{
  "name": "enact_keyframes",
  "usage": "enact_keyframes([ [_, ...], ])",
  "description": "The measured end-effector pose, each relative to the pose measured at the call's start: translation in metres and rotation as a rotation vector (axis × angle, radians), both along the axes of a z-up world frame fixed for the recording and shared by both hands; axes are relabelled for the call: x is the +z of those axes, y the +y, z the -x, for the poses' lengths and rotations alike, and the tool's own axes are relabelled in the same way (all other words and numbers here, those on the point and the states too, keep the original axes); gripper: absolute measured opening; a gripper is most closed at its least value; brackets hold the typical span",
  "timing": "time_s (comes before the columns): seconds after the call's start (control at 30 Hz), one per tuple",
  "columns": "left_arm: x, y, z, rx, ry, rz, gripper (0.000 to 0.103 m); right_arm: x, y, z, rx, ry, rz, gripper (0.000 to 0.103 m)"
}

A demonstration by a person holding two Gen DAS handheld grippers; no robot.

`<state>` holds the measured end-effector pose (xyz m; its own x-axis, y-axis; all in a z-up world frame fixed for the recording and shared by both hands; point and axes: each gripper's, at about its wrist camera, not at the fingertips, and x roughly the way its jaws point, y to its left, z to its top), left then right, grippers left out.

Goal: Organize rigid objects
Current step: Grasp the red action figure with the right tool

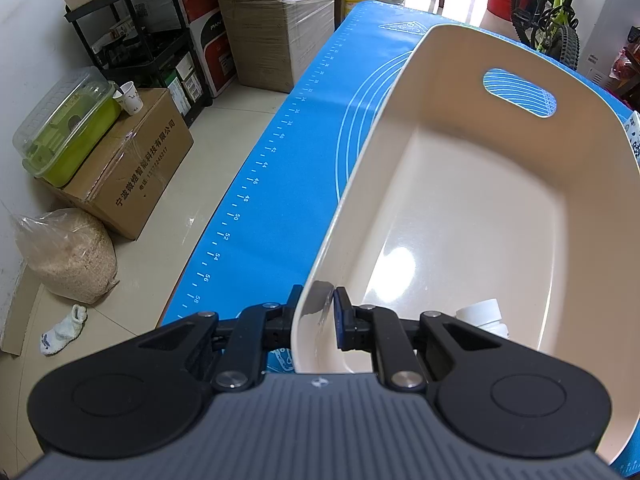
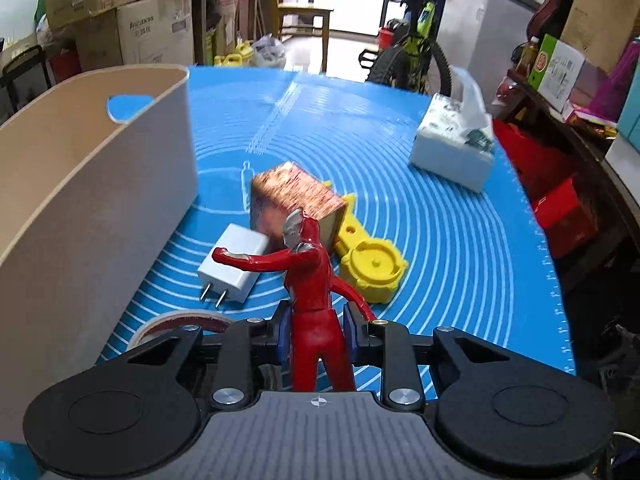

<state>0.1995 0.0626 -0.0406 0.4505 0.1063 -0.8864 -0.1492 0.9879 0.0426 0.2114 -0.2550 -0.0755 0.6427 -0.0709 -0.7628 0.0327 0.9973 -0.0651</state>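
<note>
Between right fingers: red figure (image 2: 316, 292), upright, back to the camera; blue pads press on its waist from both sides.
Right gripper (image 2: 316, 334): clamped on the figure, angled down over the near part of the mat.
Figure arms: one stretched left above the charger, the other angled down to the right.
Left fingers (image 1: 342, 320): pinched on the near wall of the bin (image 1: 400, 92), one pad inside and one outside.
Left gripper (image 1: 316, 320): closed on the bin wall at its near left corner.
Bin: cream, oblong, with a slot handle in the far wall; it stands on the mat at the left of the loose items.
Bin contents: white bottle (image 1: 482, 314) lying at the near end, partly hidden by the gripper.
Charger (image 2: 234, 266): white, two prongs toward the camera, flat on the mat just beyond the figure.
Box (image 2: 298, 200): copper-patterned, tilted, resting against the charger and the yellow toy (image 2: 372, 262).
Tape roll (image 2: 180, 322): near left, partly behind the gripper.
Tissue pack (image 2: 452, 148): far right on the mat, well apart from the rest.
Mat (image 2: 460, 260): blue with white rings, covering the table.
</note>
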Motion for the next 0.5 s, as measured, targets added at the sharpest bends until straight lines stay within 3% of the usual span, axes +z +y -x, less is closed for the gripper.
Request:
enact_keyframes([
  [0.5, 0.000, -0.001, 0.000, 0.001, 0.000, -0.001, 0.017, 0.056, 0.015, 0.023, -0.018, -0.199, -0.022, 0.035],
])
